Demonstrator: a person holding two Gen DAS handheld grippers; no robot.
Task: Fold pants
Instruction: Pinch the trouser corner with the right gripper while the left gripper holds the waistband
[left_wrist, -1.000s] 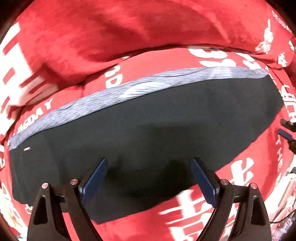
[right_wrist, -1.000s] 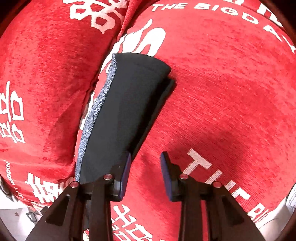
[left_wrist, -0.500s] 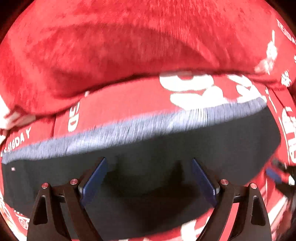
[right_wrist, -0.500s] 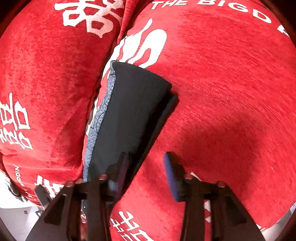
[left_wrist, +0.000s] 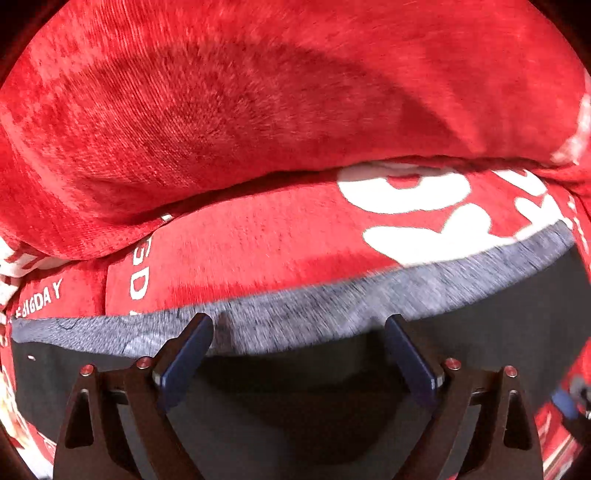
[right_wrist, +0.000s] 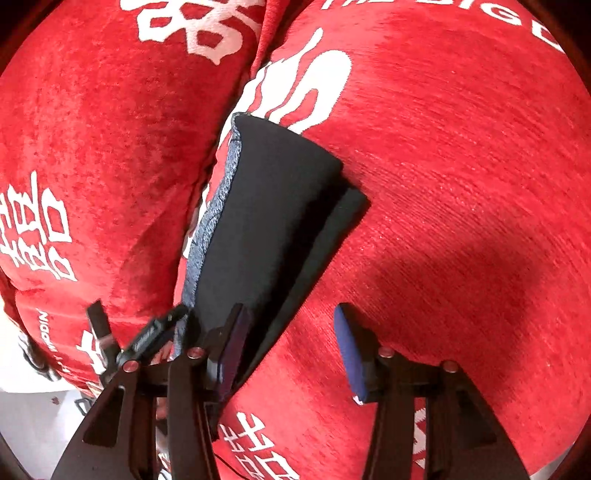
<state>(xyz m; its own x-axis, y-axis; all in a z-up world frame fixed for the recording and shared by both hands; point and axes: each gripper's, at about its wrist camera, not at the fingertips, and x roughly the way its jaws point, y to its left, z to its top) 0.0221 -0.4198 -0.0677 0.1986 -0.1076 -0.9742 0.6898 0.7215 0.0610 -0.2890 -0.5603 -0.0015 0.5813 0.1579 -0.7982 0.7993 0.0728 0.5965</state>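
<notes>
Fingers (left_wrist: 186, 354) on our left gripper (left_wrist: 299, 354) stay wide, holding nothing — we've pushed forward to the pants (left_wrist: 295, 406) grey edge. Right gripper (right_wrist: 291, 354) has widened, straddling the pants on the red sofa cushion (right_wrist: 461, 184) — next fold grasp pending.

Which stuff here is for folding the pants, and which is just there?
For the job:
- black pants with grey edge
- left hand-held gripper, open
- right hand-held gripper, open

Just there:
- red cover with white print
- red cushion
</notes>
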